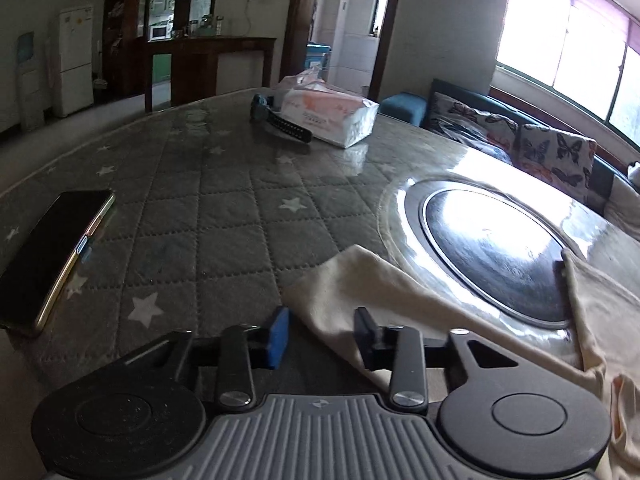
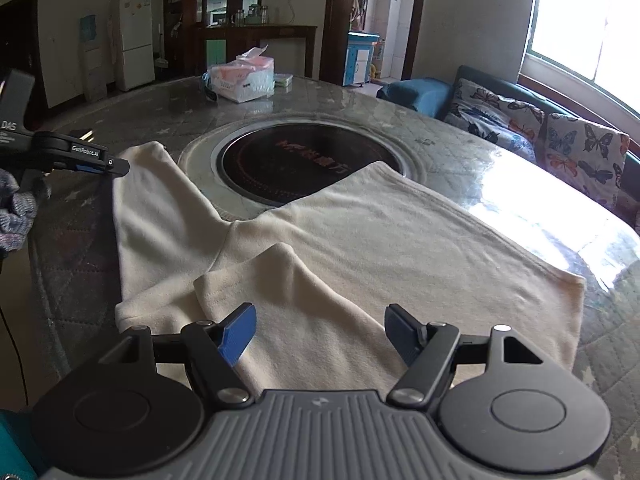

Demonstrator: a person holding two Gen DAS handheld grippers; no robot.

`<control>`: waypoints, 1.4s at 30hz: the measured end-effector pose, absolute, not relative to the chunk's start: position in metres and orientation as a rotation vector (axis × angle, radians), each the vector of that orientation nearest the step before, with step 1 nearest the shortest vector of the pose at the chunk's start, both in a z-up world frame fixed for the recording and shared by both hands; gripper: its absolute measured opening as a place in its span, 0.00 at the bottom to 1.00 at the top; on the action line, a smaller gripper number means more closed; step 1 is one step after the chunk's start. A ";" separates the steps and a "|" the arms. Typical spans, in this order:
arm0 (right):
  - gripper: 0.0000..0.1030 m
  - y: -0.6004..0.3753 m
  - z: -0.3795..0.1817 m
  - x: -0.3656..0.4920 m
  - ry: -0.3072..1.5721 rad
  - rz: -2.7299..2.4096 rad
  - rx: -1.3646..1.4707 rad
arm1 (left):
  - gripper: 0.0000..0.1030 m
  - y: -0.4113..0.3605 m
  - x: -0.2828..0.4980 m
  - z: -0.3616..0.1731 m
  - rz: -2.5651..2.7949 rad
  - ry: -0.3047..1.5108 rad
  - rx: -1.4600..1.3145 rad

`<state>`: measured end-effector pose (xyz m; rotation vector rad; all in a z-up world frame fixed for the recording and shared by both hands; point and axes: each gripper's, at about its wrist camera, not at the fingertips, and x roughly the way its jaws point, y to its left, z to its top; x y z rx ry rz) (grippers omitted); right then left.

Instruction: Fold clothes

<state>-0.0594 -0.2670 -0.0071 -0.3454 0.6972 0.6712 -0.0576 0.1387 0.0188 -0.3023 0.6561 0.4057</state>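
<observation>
A cream shirt (image 2: 360, 232) lies spread on the round table, partly over the black hob. One sleeve reaches toward the left and a folded-over sleeve lies near the front. My right gripper (image 2: 320, 332) is open just above the front sleeve, touching nothing. My left gripper (image 1: 322, 334) is open with the end of the left sleeve (image 1: 360, 280) between its fingers; it also shows in the right wrist view (image 2: 116, 166) at the sleeve's edge.
A round black hob (image 2: 308, 164) sits in the table's middle. A phone (image 1: 52, 256) lies at the left. A tissue pack (image 1: 332, 114) and a dark watch (image 1: 280, 120) lie at the far side. A sofa with butterfly cushions (image 2: 560, 140) stands to the right.
</observation>
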 end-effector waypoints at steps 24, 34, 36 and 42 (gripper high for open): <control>0.70 -0.374 0.014 -0.089 0.607 0.445 -0.149 | 0.04 -0.052 -0.079 0.104 -0.359 0.474 -0.177; 0.69 -0.393 0.014 -0.089 0.617 0.401 -0.100 | 0.08 -0.126 -0.079 0.064 -0.589 0.614 -0.073; 0.68 -0.397 0.014 -0.089 0.619 0.392 -0.091 | 0.10 -0.125 -0.081 0.056 -0.604 0.642 -0.065; 0.54 -0.393 0.013 -0.086 0.633 0.416 -0.078 | 0.31 -0.103 -0.087 0.053 -0.586 0.633 -0.035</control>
